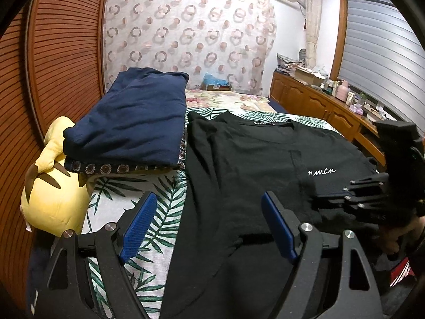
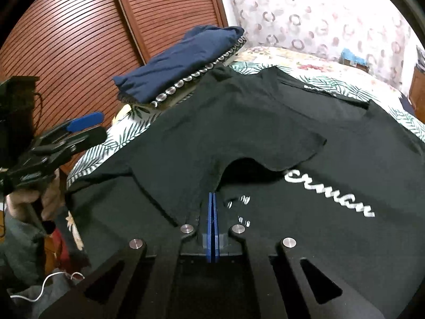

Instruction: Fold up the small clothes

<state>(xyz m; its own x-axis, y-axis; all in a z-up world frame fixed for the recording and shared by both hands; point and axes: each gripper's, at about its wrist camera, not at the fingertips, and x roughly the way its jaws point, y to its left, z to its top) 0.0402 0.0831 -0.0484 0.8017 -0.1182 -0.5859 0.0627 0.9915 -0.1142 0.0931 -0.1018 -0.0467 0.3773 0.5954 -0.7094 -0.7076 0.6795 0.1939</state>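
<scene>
A black T-shirt with white lettering lies spread on the bed, one sleeve folded in over its chest. My right gripper is shut, its blue pads pressed together on a ridge of the shirt's cloth just left of the lettering. The left wrist view shows the right gripper low on the shirt from the right. My left gripper is open and holds nothing. It hovers over the shirt's left edge, carried by a hand.
A stack of folded navy clothes sits at the shirt's far left on the leaf-print sheet. A yellow plush toy lies at the bed's left edge by louvred wooden doors. A cluttered wooden cabinet stands right.
</scene>
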